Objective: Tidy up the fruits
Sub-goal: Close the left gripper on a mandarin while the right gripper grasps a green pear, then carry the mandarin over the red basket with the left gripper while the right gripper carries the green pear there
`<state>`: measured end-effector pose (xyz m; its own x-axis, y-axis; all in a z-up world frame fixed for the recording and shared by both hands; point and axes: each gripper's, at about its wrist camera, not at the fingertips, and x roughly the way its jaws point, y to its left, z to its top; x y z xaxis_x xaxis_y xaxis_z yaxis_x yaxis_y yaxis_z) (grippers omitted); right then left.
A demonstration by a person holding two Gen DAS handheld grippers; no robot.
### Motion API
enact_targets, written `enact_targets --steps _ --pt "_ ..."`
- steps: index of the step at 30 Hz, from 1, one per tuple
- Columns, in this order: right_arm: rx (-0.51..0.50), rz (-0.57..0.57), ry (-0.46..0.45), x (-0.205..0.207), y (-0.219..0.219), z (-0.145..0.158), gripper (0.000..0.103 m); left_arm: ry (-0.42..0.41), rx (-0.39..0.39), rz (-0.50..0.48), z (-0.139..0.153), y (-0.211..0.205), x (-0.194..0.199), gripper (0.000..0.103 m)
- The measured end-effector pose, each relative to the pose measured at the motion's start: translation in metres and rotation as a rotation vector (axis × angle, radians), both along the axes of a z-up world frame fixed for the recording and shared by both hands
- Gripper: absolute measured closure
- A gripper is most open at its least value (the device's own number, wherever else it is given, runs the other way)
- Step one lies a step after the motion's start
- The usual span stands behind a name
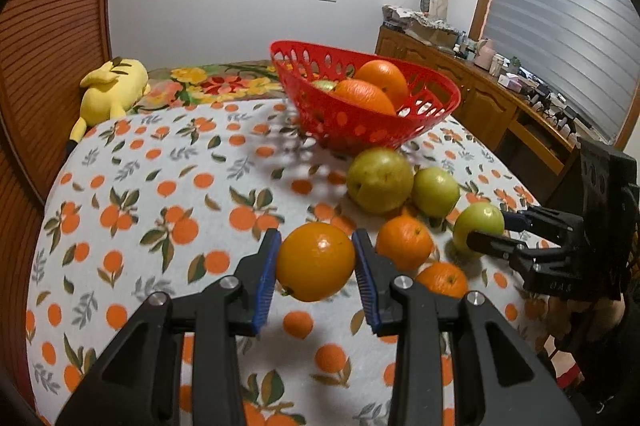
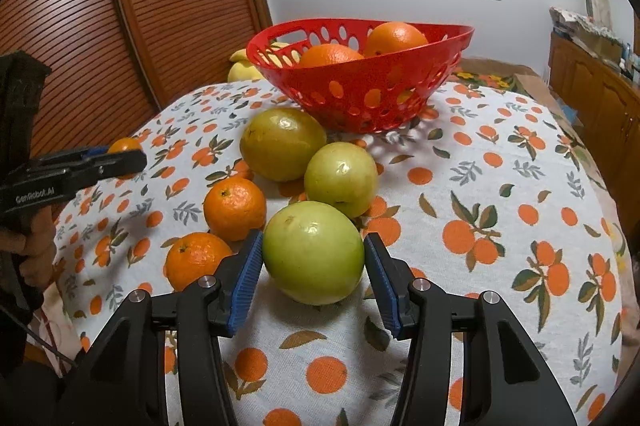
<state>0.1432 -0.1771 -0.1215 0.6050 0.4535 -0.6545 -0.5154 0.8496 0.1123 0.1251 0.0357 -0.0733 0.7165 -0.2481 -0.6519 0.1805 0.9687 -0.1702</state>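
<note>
The left gripper (image 1: 315, 268) clasps an orange (image 1: 316, 261) just above the cloth (image 1: 160, 186). The right gripper (image 2: 313, 268) brackets a green apple (image 2: 313, 253), its pads at the fruit's sides. The basket (image 2: 360, 94) behind holds 2 oranges (image 2: 394, 38).

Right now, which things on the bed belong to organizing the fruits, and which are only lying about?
Belong to the job:
- red basket with oranges inside
- large orange between the left gripper fingers
- green apple between the right gripper fingers
- loose apples, mandarins

Lying about:
- yellow plush toy
- floral blanket
- cabinet clutter
</note>
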Motion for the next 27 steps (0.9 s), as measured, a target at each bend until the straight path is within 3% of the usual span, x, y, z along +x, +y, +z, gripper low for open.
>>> enact_targets --steps 27 --pt "0.015 -0.013 -0.156 -0.002 -0.025 0.083 0.051 -0.121 0.008 -0.041 0.052 -0.027 0.019 0.068"
